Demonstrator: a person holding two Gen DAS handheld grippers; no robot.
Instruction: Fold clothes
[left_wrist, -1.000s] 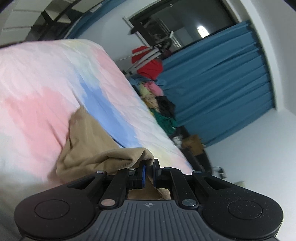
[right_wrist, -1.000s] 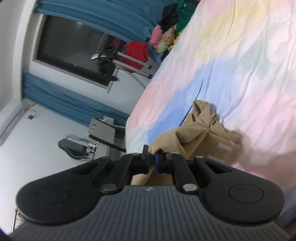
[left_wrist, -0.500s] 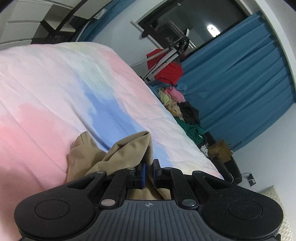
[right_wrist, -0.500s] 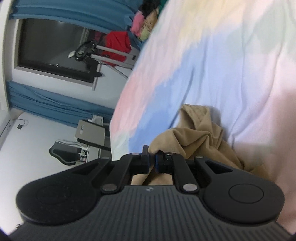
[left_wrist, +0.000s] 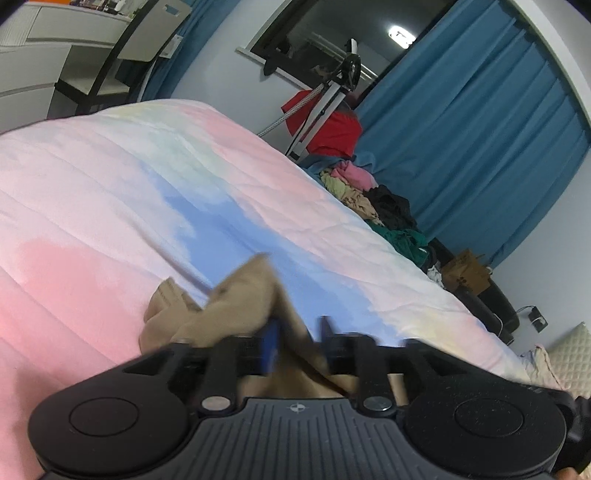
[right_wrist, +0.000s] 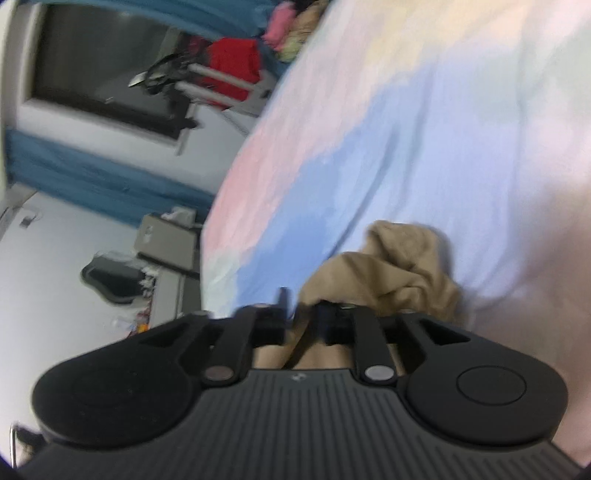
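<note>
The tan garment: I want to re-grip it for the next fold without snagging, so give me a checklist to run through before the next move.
1. left gripper let go: ok, jaws have just been opening, with a gap between them; cloth lies in the gap, not pinched.
2. right gripper let go: ok, jaws have just been opening; cloth between them, loose.
3. tan garment resting on the bedspread: ok.
4. Garment flat enough to fold: not ok, it lies bunched in a heap.
5. Edges or corners found for the next grip: cannot tell, pictures are blurred.
6. Bedspread near the garment free of other clothes: ok; the clothes pile sits at the far edge.
</note>
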